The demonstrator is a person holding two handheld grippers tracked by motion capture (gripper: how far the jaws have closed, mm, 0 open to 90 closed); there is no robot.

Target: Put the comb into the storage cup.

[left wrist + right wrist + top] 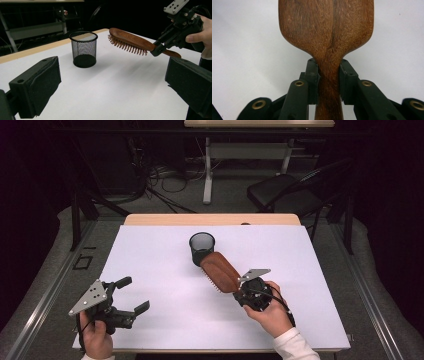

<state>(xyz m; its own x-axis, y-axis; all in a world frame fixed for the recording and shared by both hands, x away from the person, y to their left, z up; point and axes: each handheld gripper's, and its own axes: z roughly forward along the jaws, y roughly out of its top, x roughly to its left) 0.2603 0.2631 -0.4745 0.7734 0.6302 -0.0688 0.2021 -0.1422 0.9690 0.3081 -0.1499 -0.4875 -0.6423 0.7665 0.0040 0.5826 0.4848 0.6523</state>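
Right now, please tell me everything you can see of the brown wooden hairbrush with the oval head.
The brown wooden hairbrush has a smooth, reddish, grained oval back that narrows into a slim handle, and rows of light pins on its underside. It is held in the air above the white table, near level, pins facing down, its head reaching toward the black mesh cup without touching it. The right gripper is shut on the handle, one black pad on each side. Nothing else touches it.

Right gripper (239, 286) raised off table, jaws clamped tight. Left gripper (131, 295) near table's left edge, jaws wide apart.
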